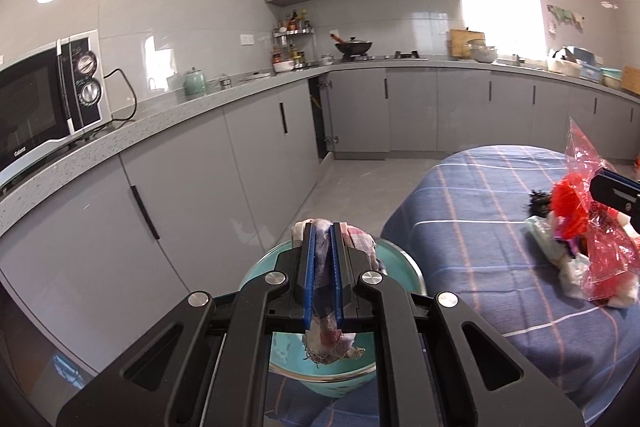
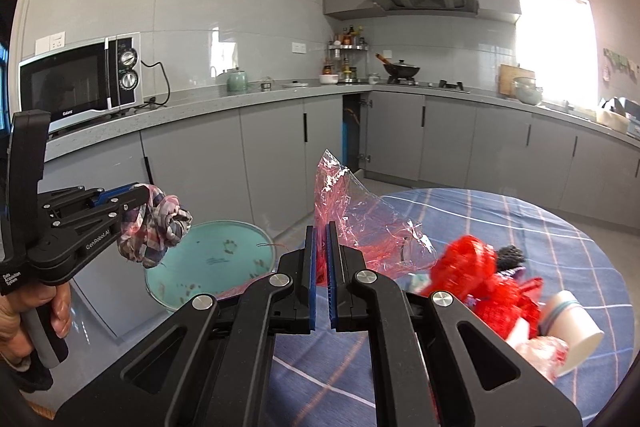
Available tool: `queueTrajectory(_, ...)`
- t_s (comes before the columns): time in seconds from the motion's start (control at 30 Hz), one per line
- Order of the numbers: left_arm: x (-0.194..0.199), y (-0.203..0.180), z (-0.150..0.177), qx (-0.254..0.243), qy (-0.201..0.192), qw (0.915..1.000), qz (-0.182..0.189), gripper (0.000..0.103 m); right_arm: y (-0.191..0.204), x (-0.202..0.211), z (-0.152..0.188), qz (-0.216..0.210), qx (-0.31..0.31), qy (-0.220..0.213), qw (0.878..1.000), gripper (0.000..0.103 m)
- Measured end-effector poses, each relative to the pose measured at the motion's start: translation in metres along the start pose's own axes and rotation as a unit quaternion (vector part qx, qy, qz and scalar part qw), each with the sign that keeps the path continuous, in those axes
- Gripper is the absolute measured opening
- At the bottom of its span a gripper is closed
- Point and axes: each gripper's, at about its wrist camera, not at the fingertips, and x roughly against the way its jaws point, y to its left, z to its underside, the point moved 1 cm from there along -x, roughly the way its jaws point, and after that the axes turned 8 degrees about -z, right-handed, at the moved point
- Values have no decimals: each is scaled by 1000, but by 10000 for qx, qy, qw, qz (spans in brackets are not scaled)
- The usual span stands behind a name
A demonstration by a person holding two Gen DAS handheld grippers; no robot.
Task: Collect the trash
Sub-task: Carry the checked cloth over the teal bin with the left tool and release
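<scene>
Left wrist view: the left gripper (image 1: 323,267) is clamped on a plaid rag (image 1: 334,345), which bunches past the blue pads and hangs frayed below them. Under it sits a teal bin (image 1: 400,263), beside a table (image 1: 472,227) with a blue checked cloth. At the right edge the right gripper (image 1: 600,189) pinches a red plastic bag (image 1: 588,163) above a heap of trash (image 1: 576,259) on the cloth.

Right wrist view: the right gripper (image 2: 321,267) has its jaws pressed nearly together on the bag (image 2: 360,215), whose crinkled film rises ahead of the pads. Red netting (image 2: 476,275) and a paper cup (image 2: 572,327) lie on the table (image 2: 560,227) to the right. At left a hand (image 2: 36,311) holds the left gripper (image 2: 140,193), with the rag (image 2: 154,227) above the bin (image 2: 208,259).
</scene>
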Motion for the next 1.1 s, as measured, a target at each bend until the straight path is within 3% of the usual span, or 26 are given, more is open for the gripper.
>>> queueTrajectory(0.63, -45, 45, 12, 125, 275, 9986, -434, 8, 28, -69, -9, -427, 51, 194, 9989, 5)
queueTrajectory(1.1, -75, 51, 21, 138, 539, 9971, -526, 8, 41, -113, -5, -704, 34, 452, 9965, 5)
